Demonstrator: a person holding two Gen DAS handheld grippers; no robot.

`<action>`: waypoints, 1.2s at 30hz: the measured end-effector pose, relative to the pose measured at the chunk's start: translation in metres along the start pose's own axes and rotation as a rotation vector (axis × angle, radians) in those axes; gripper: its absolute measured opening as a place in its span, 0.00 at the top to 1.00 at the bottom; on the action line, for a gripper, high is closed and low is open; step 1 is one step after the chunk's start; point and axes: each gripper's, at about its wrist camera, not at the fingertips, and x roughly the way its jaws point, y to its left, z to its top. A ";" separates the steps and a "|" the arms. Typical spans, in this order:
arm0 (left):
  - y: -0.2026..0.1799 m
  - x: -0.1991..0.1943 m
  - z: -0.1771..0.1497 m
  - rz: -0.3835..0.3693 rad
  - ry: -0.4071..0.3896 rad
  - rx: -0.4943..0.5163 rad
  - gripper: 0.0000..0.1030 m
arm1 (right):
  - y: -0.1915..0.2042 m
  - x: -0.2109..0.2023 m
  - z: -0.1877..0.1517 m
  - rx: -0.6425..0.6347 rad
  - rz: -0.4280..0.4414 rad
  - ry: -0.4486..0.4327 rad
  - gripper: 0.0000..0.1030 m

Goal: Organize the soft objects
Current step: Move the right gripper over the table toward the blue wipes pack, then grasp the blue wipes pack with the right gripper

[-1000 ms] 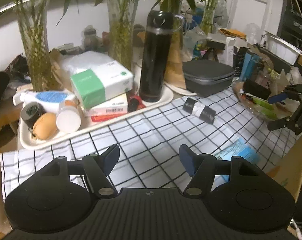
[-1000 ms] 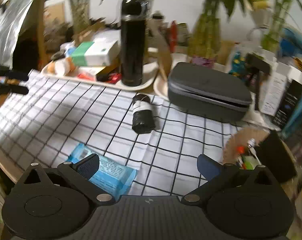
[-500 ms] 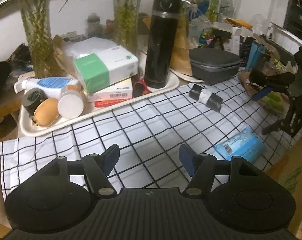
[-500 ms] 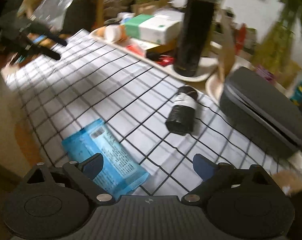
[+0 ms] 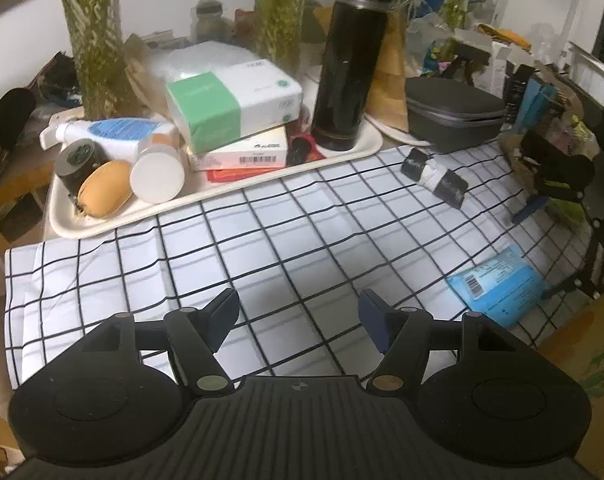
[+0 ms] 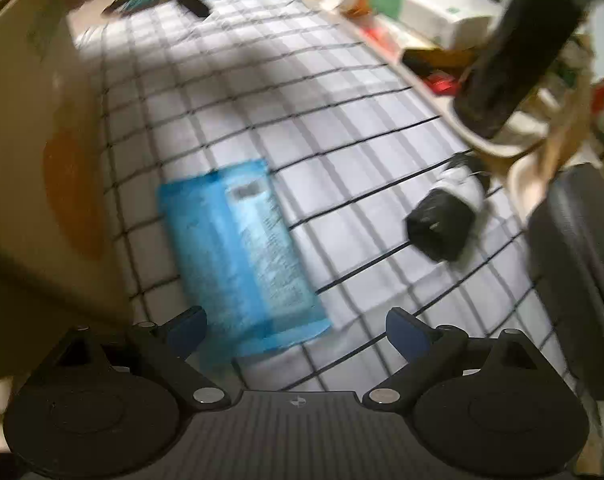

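Note:
A soft blue packet (image 5: pixel 497 286) lies on the checked cloth (image 5: pixel 286 236) near the table's right front edge; in the blurred right wrist view the packet (image 6: pixel 242 256) lies just ahead of my fingers. My right gripper (image 6: pixel 296 328) is open and empty, hovering over the packet's near end. It shows in the left wrist view (image 5: pixel 573 248) at the far right. A black roll with a white band (image 5: pixel 435 178) lies further back, also in the right wrist view (image 6: pixel 449 216). My left gripper (image 5: pixel 300 318) is open and empty above the cloth's front.
A cream tray (image 5: pixel 86 230) at the back holds a green-and-white tissue pack (image 5: pixel 234 102), bottles, jars and a tall black flask (image 5: pixel 347 56). A grey zip case (image 5: pixel 453 118) sits at the right back. A cardboard box (image 6: pixel 34 128) stands by the packet.
My right gripper has swung left and dropped toward the blue packet, which now lies between its open fingers' line. My left gripper has tilted down slightly.

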 end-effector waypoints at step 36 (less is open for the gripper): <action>-0.009 0.008 -0.005 -0.022 0.024 0.107 0.37 | -0.015 0.028 0.018 0.047 0.024 -0.064 0.24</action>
